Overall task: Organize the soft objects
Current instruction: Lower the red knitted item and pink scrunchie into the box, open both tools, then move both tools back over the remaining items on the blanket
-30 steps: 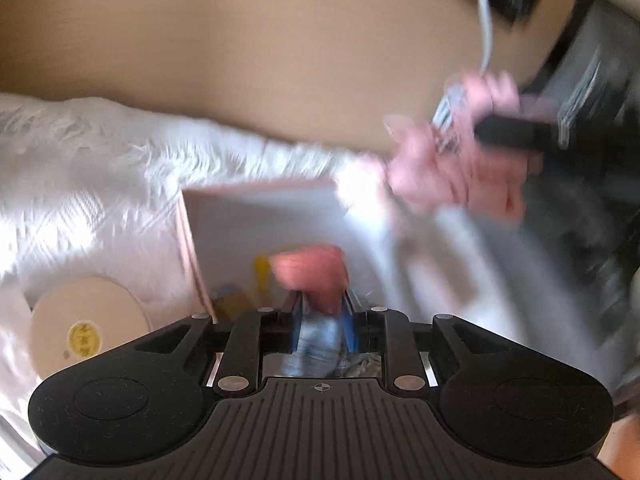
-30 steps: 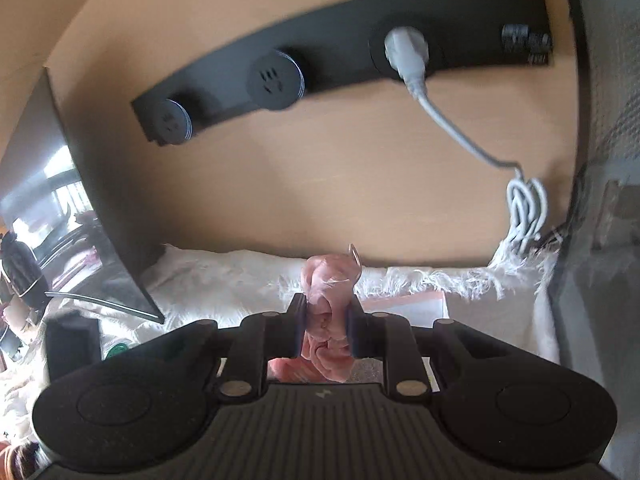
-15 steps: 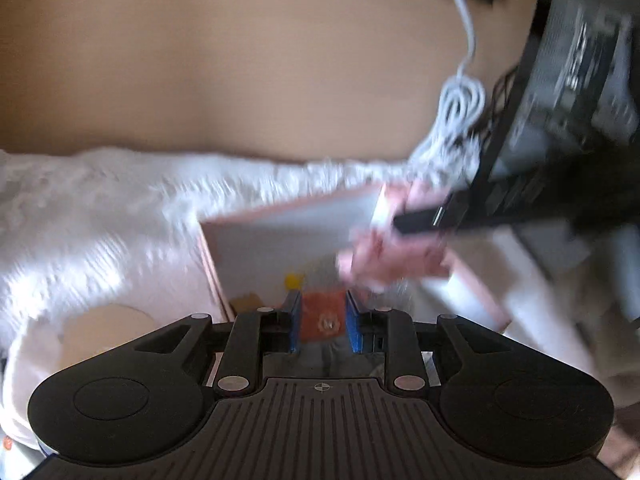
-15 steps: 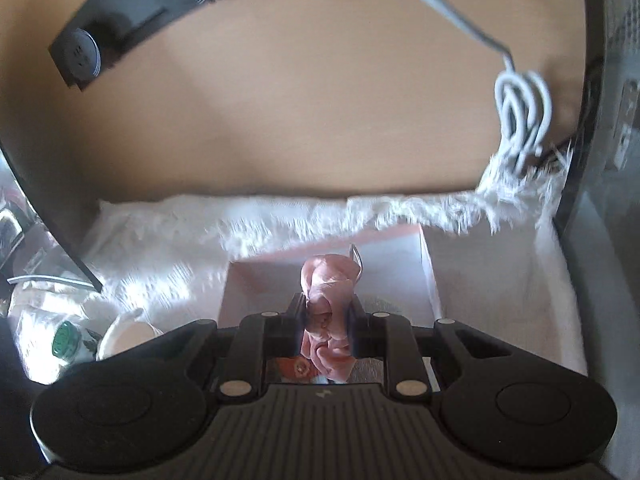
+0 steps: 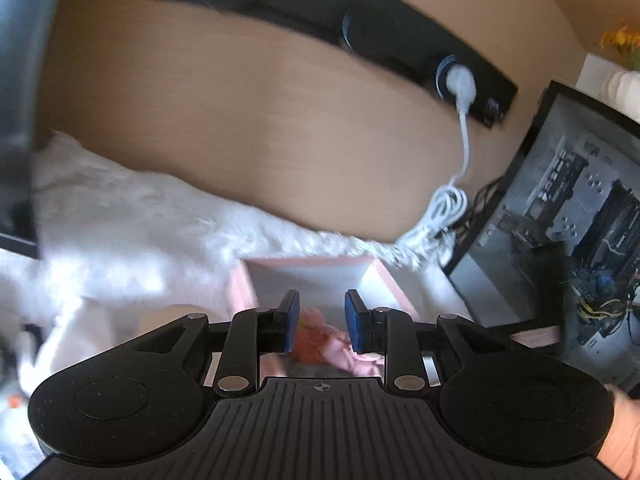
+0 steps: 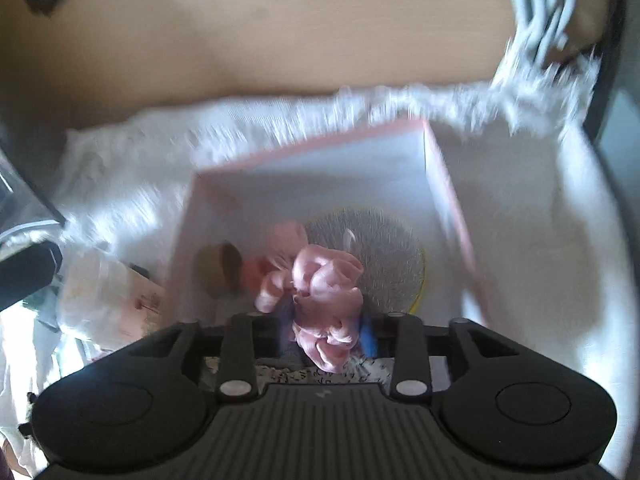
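Lowered into the pink box, the right gripper opens its jaws around a crumpled pink satin scrunchie (left gripper spread, empty).

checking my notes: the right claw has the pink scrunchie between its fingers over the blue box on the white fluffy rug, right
Not quite: the box is pink-rimmed with a white inside, not blue, as the right wrist view shows. The rest stands: the pink scrunchie sits between the fingers of the right claw, whose jaws are opening, over the box on the white fluffy rug.
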Motion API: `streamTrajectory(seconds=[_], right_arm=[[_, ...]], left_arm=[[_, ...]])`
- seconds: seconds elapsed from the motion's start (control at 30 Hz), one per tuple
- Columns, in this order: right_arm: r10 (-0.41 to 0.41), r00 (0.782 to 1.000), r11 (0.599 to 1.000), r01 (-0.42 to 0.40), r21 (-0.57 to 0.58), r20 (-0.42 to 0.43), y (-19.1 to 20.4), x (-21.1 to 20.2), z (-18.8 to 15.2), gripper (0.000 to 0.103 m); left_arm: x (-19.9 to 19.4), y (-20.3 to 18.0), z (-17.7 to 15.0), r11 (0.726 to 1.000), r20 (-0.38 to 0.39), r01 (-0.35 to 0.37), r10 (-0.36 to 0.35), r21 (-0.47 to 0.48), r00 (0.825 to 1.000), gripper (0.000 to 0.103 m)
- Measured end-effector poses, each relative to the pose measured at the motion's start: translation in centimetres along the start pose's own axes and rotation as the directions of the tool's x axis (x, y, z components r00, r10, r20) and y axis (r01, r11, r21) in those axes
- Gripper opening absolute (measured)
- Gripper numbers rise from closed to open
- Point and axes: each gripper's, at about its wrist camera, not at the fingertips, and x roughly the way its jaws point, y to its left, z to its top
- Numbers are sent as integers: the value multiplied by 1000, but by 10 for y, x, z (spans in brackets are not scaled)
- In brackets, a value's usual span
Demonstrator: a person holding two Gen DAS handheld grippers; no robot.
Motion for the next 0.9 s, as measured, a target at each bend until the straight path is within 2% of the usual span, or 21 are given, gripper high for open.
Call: streamTrajectory(seconds=[0.07,0.13,0.2,0.27,0.37,0.43,0.47,0.57,0.73,0.83,0.9], right_arm=[[-1,997,1000,4,-31,81,2,-24,-4,65],[-17,985,997,29,-67,170,8,-46,-11,68],[-29,974,993,53,-104,225,17,-60,-19,70],[-31,967,987,69,-144,254,27,-67,-29,75],[-18,967,974,74,-212,254,49,-65,-43,76],[11,974,966,48,-253,227,66,-55,-53,76],[25,977,963,33,-266,214,70,-56,-55,76],[80,982,949,-22,-314,173,95,-47,-65,76],[147,982,909,-86,-409,120,136,-33,-84,76],[143,985,876,-79,-476,99,156,-27,-99,76],[140,986,860,-74,-505,95,164,-26,-109,76]], left_arm=[[-22,13,-10,998,33,-55,55,16,998,27],[-47,33,-23,992,51,-128,129,-9,990,27],[-74,58,-38,978,68,-197,201,-64,977,27],[-108,87,-55,944,91,-301,314,-135,945,27],[-154,129,-79,869,80,-413,448,-271,890,27],[-180,149,-95,828,55,-437,484,-350,873,27],[-188,154,-101,821,40,-439,485,-366,873,27],[-193,152,-117,837,-10,-427,451,-343,892,27],[-172,132,-128,904,-61,-366,362,-223,930,27],[-158,120,-134,918,-97,-379,369,-113,924,27],[-156,114,-134,914,-90,-402,395,-63,914,29]])
